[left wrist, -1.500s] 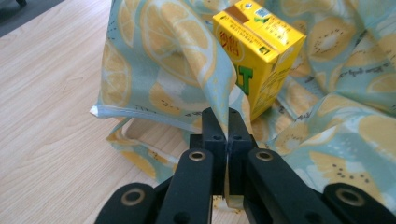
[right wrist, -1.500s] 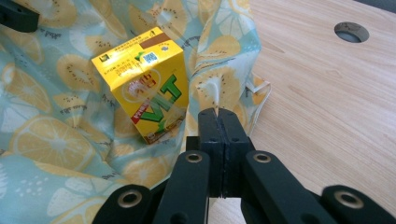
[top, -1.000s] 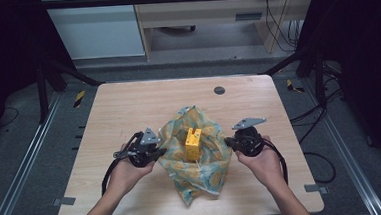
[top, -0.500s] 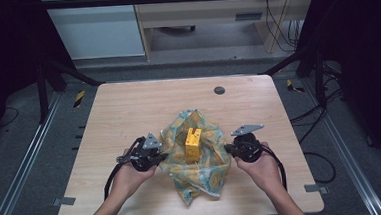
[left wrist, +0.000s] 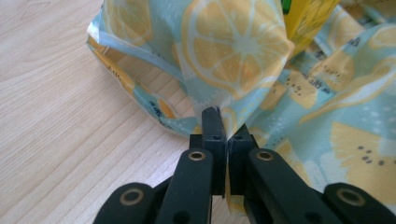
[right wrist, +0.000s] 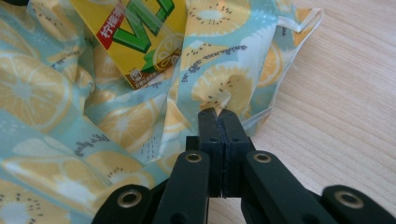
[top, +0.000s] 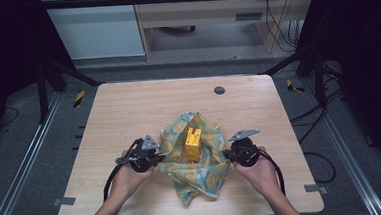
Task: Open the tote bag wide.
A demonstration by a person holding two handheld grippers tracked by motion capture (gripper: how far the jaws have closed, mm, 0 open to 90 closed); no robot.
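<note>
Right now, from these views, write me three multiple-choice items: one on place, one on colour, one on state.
1. Where does the drink carton stand?
A. on the cloth
B. on bare table
C. on the floor

2. What colour is the carton mostly?
A. red
B. yellow
C. white

3. How do the left gripper and right gripper stand?
A. both open
B. one open, one shut
C. both shut on the cloth

Answers: 1 A, cloth lies all around its base in the high view. 2 B, its faces show yellow. 3 C, each gripper view shows jaws pinched on fabric.

Even overhead light brightens the table (top: 128, 111); surroundings stay dark, close-ups slightly soft.
</note>
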